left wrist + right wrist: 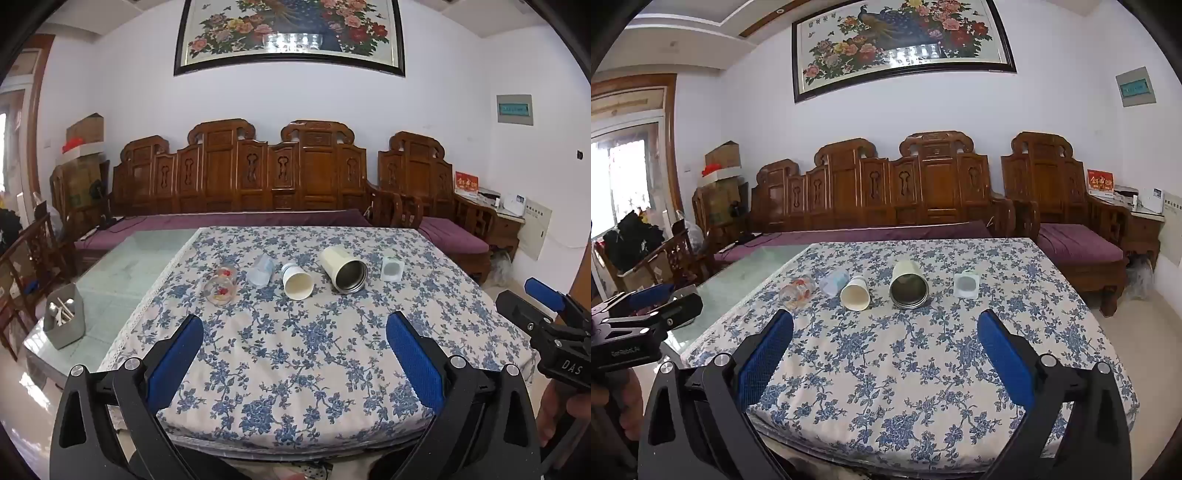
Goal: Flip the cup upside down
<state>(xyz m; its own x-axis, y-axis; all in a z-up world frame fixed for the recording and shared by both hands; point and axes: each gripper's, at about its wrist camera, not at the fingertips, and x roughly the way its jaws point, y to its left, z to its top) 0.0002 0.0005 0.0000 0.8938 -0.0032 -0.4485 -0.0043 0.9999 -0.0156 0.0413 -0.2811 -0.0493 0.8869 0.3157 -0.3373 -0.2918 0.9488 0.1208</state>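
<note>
Several cups lie on their sides in a row across the flowered tablecloth (pixel 295 350), mouths toward me. From left: a glass with red flowers (pixel 221 286) (pixel 796 290), a clear bluish plastic cup (pixel 260 272) (pixel 833 281), a white paper cup (pixel 296 281) (pixel 854 292), a cream steel-lined tumbler (pixel 344 269) (pixel 908 284), and a small white square cup (pixel 391 268) (pixel 965 284). My left gripper (pixel 295 332) is open and empty, short of the row. My right gripper (pixel 886 328) is open and empty too, also well short of the cups.
A grey holder with chopsticks (pixel 64 320) stands on the bare glass tabletop (pixel 122 273) left of the cloth. A carved wooden sofa (pixel 236 173) with purple cushions runs behind the table. The right gripper's body (pixel 546 325) shows at the left view's right edge.
</note>
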